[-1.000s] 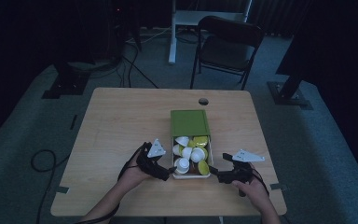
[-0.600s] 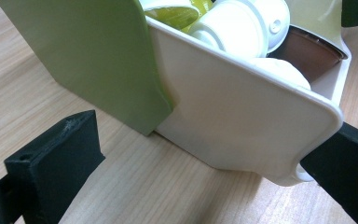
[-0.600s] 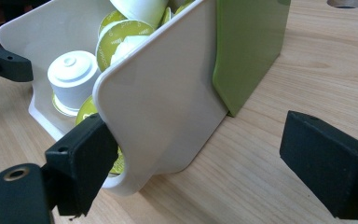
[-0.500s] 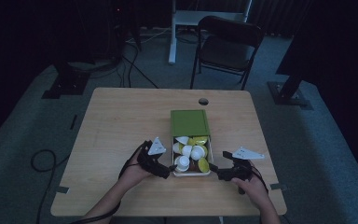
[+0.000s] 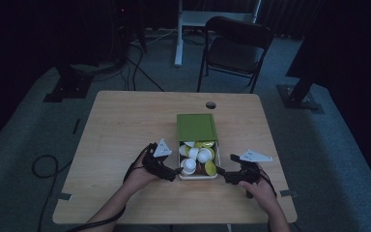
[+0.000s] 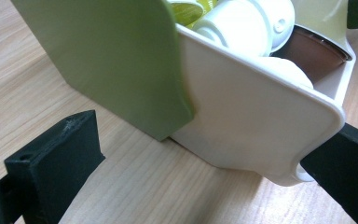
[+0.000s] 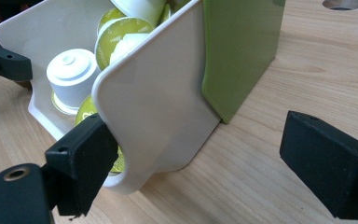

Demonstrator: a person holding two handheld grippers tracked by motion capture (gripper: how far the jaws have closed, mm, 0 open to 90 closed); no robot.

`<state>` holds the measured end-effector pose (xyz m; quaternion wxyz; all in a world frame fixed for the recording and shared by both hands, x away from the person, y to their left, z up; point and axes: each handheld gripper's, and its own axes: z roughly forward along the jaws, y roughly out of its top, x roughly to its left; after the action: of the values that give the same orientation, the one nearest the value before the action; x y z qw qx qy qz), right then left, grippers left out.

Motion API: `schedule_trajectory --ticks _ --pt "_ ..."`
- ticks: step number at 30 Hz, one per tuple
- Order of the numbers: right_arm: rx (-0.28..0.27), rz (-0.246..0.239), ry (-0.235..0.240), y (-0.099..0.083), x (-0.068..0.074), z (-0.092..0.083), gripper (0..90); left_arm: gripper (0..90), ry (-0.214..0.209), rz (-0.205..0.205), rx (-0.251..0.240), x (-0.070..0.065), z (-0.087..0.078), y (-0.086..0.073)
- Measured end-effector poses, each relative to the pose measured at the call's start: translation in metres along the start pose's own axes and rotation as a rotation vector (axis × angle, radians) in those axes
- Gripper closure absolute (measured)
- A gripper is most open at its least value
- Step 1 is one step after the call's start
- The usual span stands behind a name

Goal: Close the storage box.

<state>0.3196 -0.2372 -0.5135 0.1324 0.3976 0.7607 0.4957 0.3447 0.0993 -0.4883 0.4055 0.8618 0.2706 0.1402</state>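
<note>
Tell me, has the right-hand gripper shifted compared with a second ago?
Yes. The right gripper has slid left toward the white tray of capsules, judged against the table's near right corner; its jaws now reach the tray's corner.

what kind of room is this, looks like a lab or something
Probably a dim lab or recording space, not a home: a bare wooden table with a cable hole, stand bases and loose cables on grey carpet, and a folding chair pushed back.

Light wooden rectangular table [image 5: 125, 125], round cable hole [image 5: 210, 105] near far edge. On it: green cardboard box with a white pull-out tray [image 5: 196, 126] holding white, yellow-green and brown capsules [image 5: 204, 155], near front edge.
</note>
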Motion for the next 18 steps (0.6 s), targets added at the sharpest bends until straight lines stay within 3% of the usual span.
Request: schedule_trajectory --ticks 18 --pt "-0.001 0.016 -0.005 0.0026 -0.0051 0.0074 11.1 0.0 -0.011 -0.002 0.009 0.0097 0.0049 0.0036"
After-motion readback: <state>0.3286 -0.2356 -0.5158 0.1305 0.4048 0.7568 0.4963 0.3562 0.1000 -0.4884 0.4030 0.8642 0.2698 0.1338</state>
